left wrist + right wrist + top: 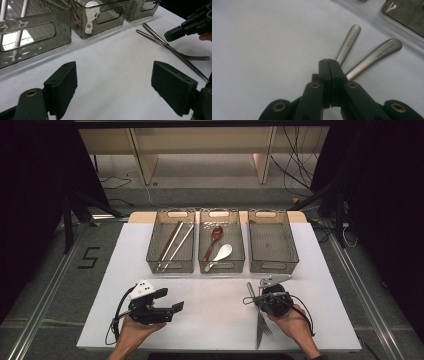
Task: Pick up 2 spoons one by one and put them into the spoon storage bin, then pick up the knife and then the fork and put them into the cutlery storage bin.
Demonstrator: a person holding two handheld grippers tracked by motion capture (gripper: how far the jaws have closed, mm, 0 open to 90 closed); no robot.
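Two steel forks lie crossed on the white table at the front right, handles pointing toward the bins. My right gripper sits over their crossing with its jaws pressed together. Both handles run out from under its tip, and I see no gap or metal between the pads. In the left gripper view the right gripper hovers over the forks. At the front left my left gripper rests low over bare table, its jaws wide apart with nothing between them.
Three clear bins stand in a row at the back of the table. The left bin holds chopsticks. The middle bin holds a brown spoon and a white spoon. Nothing lies in the right bin.
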